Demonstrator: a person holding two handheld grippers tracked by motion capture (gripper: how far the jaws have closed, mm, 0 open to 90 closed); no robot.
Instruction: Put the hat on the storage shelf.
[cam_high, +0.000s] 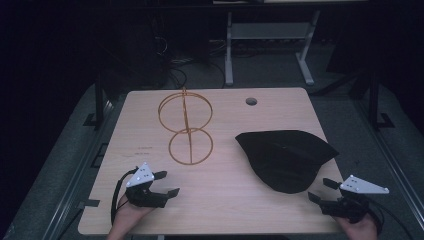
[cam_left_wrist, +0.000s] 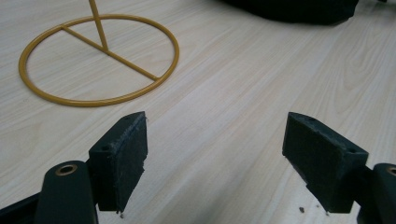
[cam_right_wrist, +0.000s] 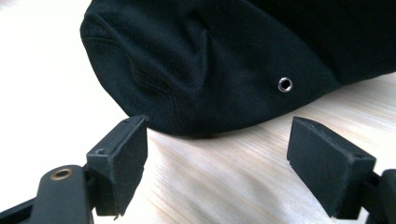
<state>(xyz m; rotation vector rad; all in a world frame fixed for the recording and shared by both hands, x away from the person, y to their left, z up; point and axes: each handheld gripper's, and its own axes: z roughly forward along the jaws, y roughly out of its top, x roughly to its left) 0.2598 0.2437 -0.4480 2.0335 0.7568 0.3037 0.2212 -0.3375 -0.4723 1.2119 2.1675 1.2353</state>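
Things on the light wooden table (cam_high: 280, 215) number two: one black cap (cam_high: 285, 157) and one gold wire stand (cam_high: 186, 127). Grippers also number two, each held in a hand at the near edge.

With the cap taken as landmark: it lies on the right half of the tabletop, crown toward the person and brim toward the far side. Its fabric is plain black, soft and creased, with stitched seams on the crown and one small metal eyelet (cam_right_wrist: 285, 84) seen in the right gripper view. Left of the cap, well apart from it, stands the wire stand, made of two gold rings joined by a thin upright rod: one ring flat on the table as a base with a crossbar through it (cam_left_wrist: 109, 53), the other raised above it. Beyond the cap, near the far edge, sits one round hole (cam_high: 251, 101) in the tabletop.

Right gripper (cam_high: 319, 190) rests just near of the cap's crown, toward its right, jaws spread wide with nothing between them; the crown's edge lies close ahead of the pads (cam_right_wrist: 123, 161) but apart from them. Left gripper (cam_high: 166, 183) sits far left of the cap, near of the stand's base ring, jaws likewise spread and empty over bare wood
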